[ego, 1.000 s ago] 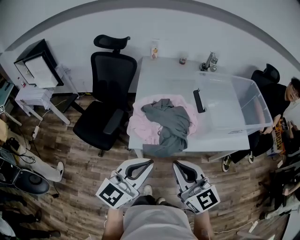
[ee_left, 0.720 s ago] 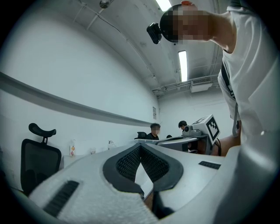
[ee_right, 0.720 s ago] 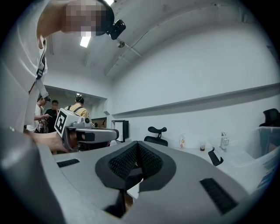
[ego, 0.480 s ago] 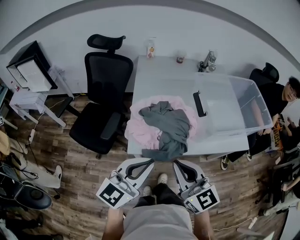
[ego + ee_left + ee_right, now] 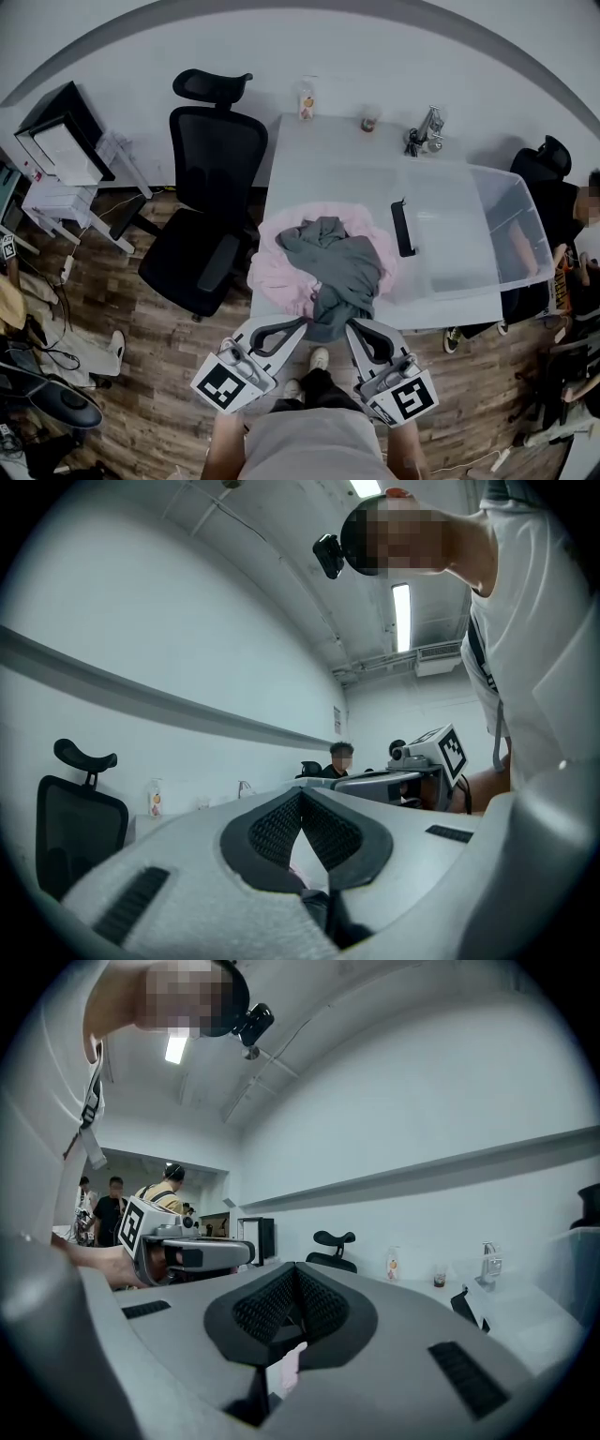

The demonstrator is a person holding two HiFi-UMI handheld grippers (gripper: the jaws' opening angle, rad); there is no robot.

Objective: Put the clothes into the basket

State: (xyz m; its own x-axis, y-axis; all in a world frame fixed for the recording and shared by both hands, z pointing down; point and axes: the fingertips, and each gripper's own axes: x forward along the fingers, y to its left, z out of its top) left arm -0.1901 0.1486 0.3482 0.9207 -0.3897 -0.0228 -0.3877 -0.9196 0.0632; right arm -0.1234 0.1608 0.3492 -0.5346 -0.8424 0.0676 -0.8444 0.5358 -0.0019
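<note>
A grey garment (image 5: 337,265) lies crumpled on top of a pink cloth (image 5: 275,269) at the front of the white table (image 5: 319,159); its lower end hangs over the table's front edge. A clear plastic basket (image 5: 521,220) with a black handle (image 5: 404,228) stands on the table's right part, and nothing shows inside it. My left gripper (image 5: 279,330) and right gripper (image 5: 362,332) are held side by side just short of the front edge, below the clothes. Both are shut and hold nothing, as the left gripper (image 5: 300,797) and right gripper (image 5: 295,1275) views show.
A black office chair (image 5: 212,187) stands left of the table. At the table's back edge are a bottle (image 5: 307,101), a cup (image 5: 369,120) and a metal object (image 5: 425,131). A white shelf unit (image 5: 66,150) stands far left. A person (image 5: 589,211) sits beyond the basket.
The table and clothes have come closer to me; my grippers now reach the hanging grey garment's edge. Both grippers stay shut.
</note>
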